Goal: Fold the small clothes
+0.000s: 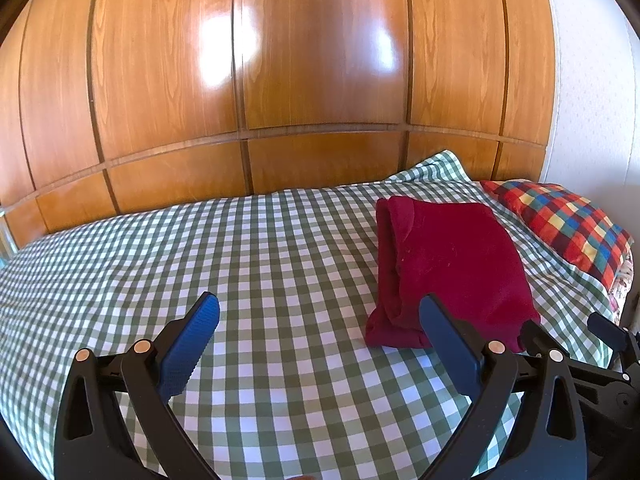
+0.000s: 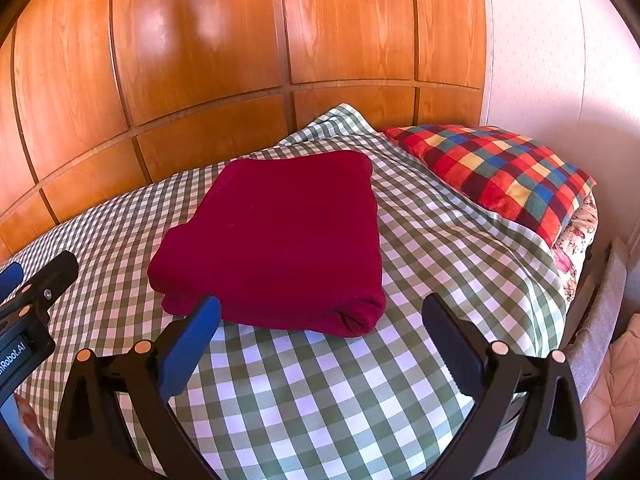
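Checked bedspread (image 2: 440, 240) — folded red garment (image 2: 280, 240) near its right edge.

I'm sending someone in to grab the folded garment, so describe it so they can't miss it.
Find the bed with the green-and-white checked cover against the wooden panelled wall. The dark red folded garment lies on it, left of the multicoloured checked pillow. It is the only plain, single-colour item on the bed.

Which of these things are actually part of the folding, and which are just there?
Part of the job:
dark red garment, already folded
left gripper, open
right gripper, open

Just there:
checked bedspread
multicoloured pillow
wooden wardrobe
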Demonstrator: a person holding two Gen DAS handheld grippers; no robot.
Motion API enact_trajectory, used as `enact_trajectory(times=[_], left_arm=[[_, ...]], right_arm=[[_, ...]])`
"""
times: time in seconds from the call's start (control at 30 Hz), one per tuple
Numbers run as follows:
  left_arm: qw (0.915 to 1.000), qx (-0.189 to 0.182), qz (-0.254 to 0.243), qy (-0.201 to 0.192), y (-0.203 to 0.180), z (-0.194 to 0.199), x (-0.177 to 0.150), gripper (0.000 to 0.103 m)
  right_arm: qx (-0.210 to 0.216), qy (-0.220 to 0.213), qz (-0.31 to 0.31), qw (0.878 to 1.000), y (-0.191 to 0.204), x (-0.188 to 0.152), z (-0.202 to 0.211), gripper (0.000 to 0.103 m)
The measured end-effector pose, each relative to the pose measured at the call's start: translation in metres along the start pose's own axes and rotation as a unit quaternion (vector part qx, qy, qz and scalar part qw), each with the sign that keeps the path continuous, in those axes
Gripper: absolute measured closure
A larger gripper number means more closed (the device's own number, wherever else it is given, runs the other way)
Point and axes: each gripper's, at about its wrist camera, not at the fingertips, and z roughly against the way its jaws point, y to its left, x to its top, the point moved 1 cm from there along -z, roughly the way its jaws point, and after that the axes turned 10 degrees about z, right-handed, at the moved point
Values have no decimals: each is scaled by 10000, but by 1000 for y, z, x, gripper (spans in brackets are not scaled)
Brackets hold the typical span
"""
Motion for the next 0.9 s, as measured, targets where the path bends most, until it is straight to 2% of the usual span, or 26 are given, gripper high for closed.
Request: enact_trajectory(times=[0.33, 0.43, 0.63, 0.9], left_arm=[[10000, -67, 28, 11, 2, 1, 1, 4], [10000, 9, -4, -99, 2, 4, 0, 4], [10000, -12, -44, 13, 1, 1, -1, 4], [9994, 70, 167, 281, 11, -14, -7, 4]], right_arm=[[-1, 10, -2, 10000, 0, -1, 1, 2], [10, 26, 8, 10000, 1, 1, -1, 2], [19, -10, 27, 10000, 2, 2, 0, 2], [-315, -9, -346, 9989, -44, 11, -10, 2]])
